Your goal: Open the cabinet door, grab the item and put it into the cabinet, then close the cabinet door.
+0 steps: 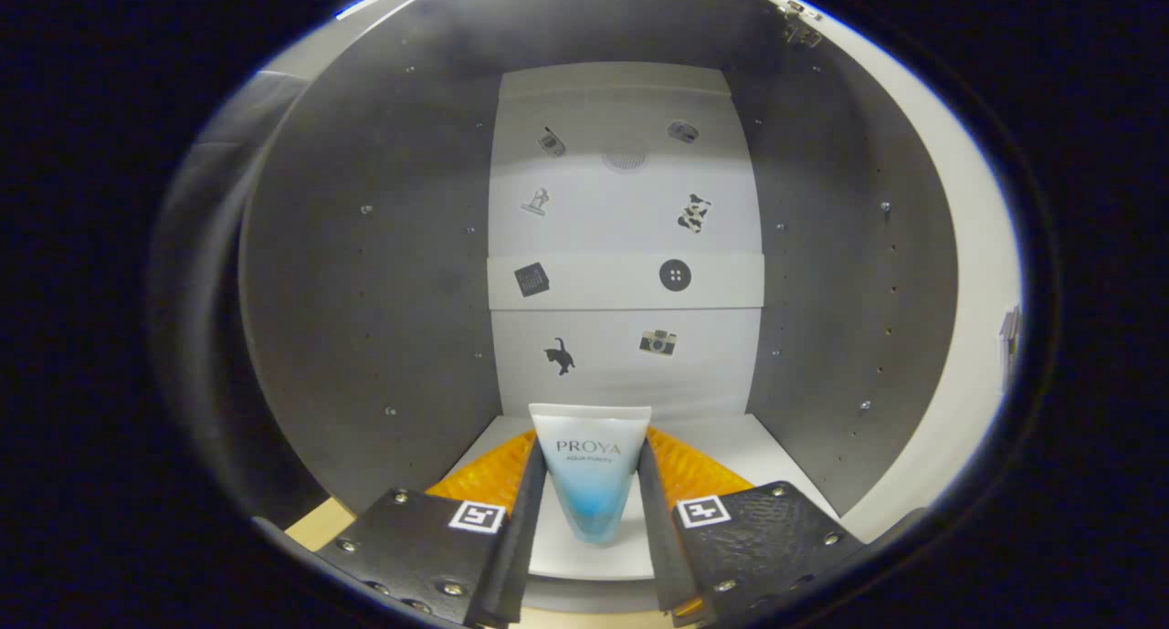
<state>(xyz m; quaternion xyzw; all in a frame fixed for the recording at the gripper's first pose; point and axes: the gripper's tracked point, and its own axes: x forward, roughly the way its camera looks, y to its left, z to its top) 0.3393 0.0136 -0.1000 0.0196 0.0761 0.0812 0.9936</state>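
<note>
So the cabinet (365,273) takes up pretty much everything here: it's open, with dark grey side walls dotted with rows of small shelf-pin holes and a white floor at the bottom. The cabinet door (950,273) is swung open over on the right, showing its pale inner face, with a metal hinge (800,25) up near the top corner. The back panel (626,236) is white and has a horizontal band across its middle, plus a scatter of little stickers all over it: a black cat (560,356), a camera (658,341), a round button (675,275), a dark square (531,279), a spotted cow-ish one (694,213) and a few more higher up that are too small to make out. Down low, the gripper (592,497) is clamped on a cosmetic tube (591,469), both fingers pressing its sides. The tube is white fading to blue, standing with its wide crimped end up and narrow end down, just over the front of the cabinet's white floor.
</note>
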